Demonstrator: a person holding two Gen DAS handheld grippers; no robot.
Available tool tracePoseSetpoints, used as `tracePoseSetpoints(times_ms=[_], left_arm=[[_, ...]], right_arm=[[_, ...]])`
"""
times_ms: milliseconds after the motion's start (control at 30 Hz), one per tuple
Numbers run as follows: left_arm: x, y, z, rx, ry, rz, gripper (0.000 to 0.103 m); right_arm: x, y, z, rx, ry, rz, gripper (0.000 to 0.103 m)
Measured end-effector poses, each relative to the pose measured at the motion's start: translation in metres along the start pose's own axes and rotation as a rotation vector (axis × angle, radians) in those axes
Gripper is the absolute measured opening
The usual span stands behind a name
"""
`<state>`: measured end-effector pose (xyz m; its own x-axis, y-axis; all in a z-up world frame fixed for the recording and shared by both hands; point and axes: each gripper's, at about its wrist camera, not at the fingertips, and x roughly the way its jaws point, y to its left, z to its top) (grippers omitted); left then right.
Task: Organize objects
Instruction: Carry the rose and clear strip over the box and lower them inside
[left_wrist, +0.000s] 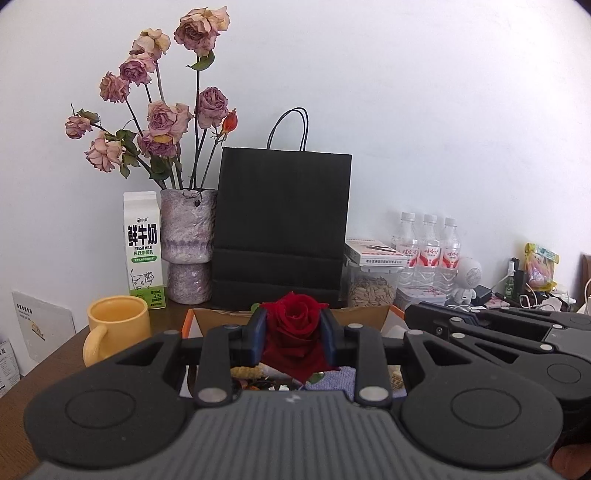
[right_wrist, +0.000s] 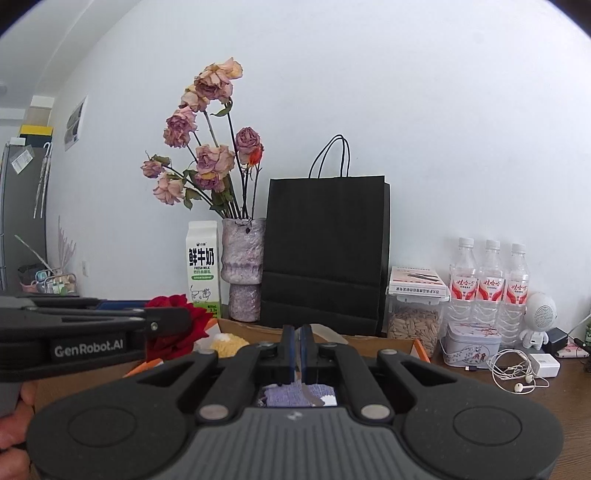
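Note:
My left gripper (left_wrist: 293, 326) is shut on a red rose (left_wrist: 295, 314), whose bloom sits between the blue pads above an open cardboard box (left_wrist: 218, 315). The right wrist view shows the same rose (right_wrist: 173, 325) at the left gripper's tip (right_wrist: 166, 326), left of centre. My right gripper (right_wrist: 297, 343) is shut, pads together, over the box (right_wrist: 373, 345). A thin pale strip (right_wrist: 308, 393) shows under its fingers; I cannot tell if it is gripped. In the box lie a purple cloth (right_wrist: 284, 397) and a yellow fluffy thing (right_wrist: 229, 343). The right gripper's tip (left_wrist: 424, 314) reaches in at right.
Along the wall stand a milk carton (left_wrist: 142, 251), a vase of dried roses (left_wrist: 188, 243), a black paper bag (left_wrist: 282, 229), a seed container (right_wrist: 413, 325) and three water bottles (right_wrist: 489, 284). A yellow mug (left_wrist: 118, 325) stands left of the box. A tin (right_wrist: 471, 343), earphones (right_wrist: 513, 373) and a charger (right_wrist: 545, 363) lie right.

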<state>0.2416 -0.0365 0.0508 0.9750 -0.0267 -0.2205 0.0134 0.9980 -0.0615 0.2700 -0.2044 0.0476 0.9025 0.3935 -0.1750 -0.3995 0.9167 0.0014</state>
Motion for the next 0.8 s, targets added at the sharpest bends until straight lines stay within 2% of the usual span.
tracePoseSetpoints(times_ms=[300,467,800], left_arm=[[0.044,-0.002,0.002,-0.005,0.013,0.013,0.03],[0.065,0.003,-0.003,0.006,0.053,0.011,0.03],[0.087,0.014,-0.012,0.004,0.106,0.037,0.032]], right_arm=[[0.043,-0.014,-0.006,0.024,0.044,0.018,0.002],[0.062,-0.023,-0.011,0.019,0.072,0.016,0.002],[0.089,-0.034,-0.024,0.016,0.142,0.01,0.002]])
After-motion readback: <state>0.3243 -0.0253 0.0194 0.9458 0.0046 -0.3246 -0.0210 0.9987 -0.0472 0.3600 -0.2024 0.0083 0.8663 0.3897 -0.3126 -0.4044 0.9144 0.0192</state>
